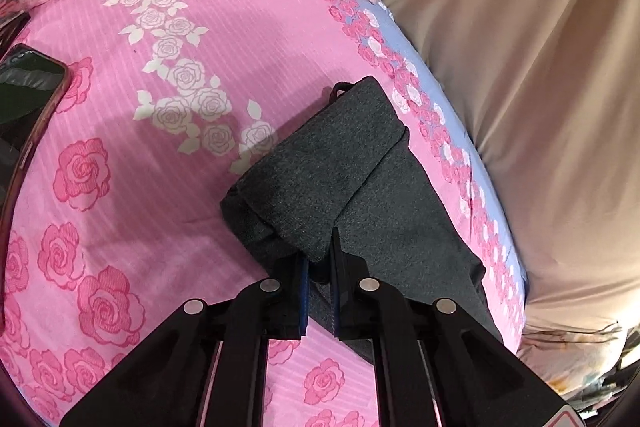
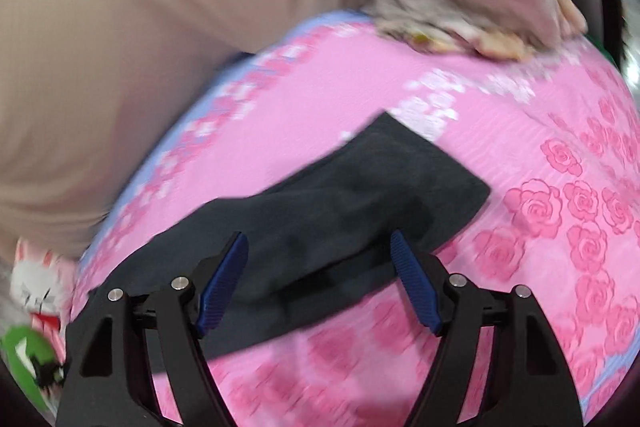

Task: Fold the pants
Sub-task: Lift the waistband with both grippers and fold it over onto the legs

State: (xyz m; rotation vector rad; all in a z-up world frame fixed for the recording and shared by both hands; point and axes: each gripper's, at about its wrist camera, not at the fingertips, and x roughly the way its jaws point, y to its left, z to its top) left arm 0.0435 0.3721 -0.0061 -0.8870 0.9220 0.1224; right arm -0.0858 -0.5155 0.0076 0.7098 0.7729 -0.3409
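I have the left gripper [image 1: 320, 259] pinched tight on a raised fold at the near end of the dark grey knit pants [image 1: 320, 171], which lie partly folded on the pink rose-printed bedsheet [image 1: 120, 147], so that I can carry that end over. My right gripper [image 2: 320, 267] hangs with jaws spread wide over the pants' near edge, gripping nothing yet. I judge it is lined up to take the matching corner, keeping the fold square.

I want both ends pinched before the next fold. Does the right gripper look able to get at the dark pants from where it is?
Probably yes. The right gripper stands open right over the dark pants, with cloth between its fingers and nothing in the way.
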